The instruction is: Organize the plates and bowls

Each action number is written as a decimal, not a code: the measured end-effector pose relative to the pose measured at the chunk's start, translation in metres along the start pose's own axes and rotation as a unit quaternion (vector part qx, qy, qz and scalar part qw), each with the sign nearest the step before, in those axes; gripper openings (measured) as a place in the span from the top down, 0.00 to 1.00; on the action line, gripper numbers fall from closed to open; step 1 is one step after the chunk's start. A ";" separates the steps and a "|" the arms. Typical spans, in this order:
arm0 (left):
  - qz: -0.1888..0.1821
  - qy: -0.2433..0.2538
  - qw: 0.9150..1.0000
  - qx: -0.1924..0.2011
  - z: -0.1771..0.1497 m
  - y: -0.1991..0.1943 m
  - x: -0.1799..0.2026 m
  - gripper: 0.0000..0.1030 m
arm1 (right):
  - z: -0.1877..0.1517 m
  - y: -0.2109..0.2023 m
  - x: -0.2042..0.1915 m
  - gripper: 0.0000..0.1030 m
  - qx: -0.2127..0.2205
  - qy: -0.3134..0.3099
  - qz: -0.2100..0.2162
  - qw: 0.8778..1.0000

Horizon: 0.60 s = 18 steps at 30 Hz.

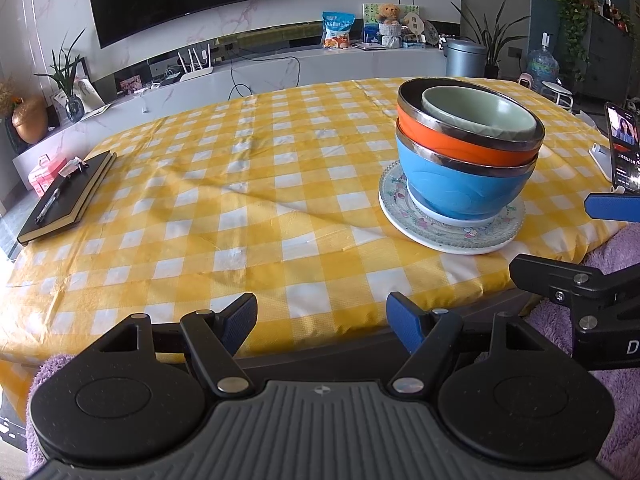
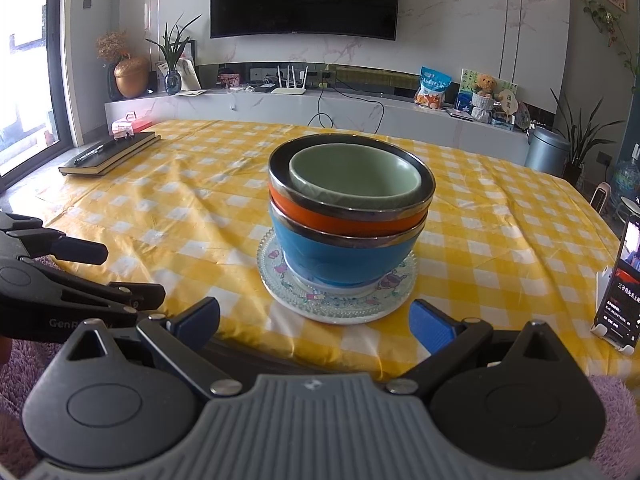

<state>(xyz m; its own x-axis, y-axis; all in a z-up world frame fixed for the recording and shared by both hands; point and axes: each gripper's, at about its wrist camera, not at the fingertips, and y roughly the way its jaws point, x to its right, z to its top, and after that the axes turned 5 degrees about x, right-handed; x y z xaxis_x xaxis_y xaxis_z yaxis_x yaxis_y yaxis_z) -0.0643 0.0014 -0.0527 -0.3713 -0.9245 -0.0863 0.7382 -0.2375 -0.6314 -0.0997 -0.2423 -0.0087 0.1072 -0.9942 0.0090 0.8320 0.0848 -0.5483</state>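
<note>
Bowls sit stacked ahead of your grippers. Your right gripper [image 2: 314,326] has fingers spread apart, nothing between them, hanging at the near table edge just short of the plates [image 2: 336,306]. Your left gripper [image 1: 322,322] is likewise spread and empty, off to the left of the stack. On the plates: blue bowl [image 2: 344,258], orange bowl [image 2: 340,218] nested in it, green bowl [image 2: 356,180] inside that. All on the yellow checked tablecloth [image 1: 240,184]. Notebook [image 1: 66,196] with pen far left, phone [image 2: 622,276] on a stand at right.
</note>
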 end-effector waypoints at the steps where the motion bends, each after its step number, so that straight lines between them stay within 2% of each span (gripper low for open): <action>1: 0.000 0.000 1.000 0.000 0.000 0.000 0.000 0.16 | 0.000 0.000 0.000 0.04 0.000 0.000 0.000 1.000; 18: 0.000 0.000 1.000 0.000 0.000 -0.001 0.000 0.16 | 0.000 0.000 0.000 0.04 -0.003 0.000 0.002 1.000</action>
<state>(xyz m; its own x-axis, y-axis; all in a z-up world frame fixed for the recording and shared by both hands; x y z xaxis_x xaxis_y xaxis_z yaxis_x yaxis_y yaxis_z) -0.0647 0.0017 -0.0525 -0.3709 -0.9246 -0.0863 0.7386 -0.2374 -0.6310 -0.0991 -0.2420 -0.0086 0.1104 -0.9939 0.0080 0.8286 0.0876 -0.5530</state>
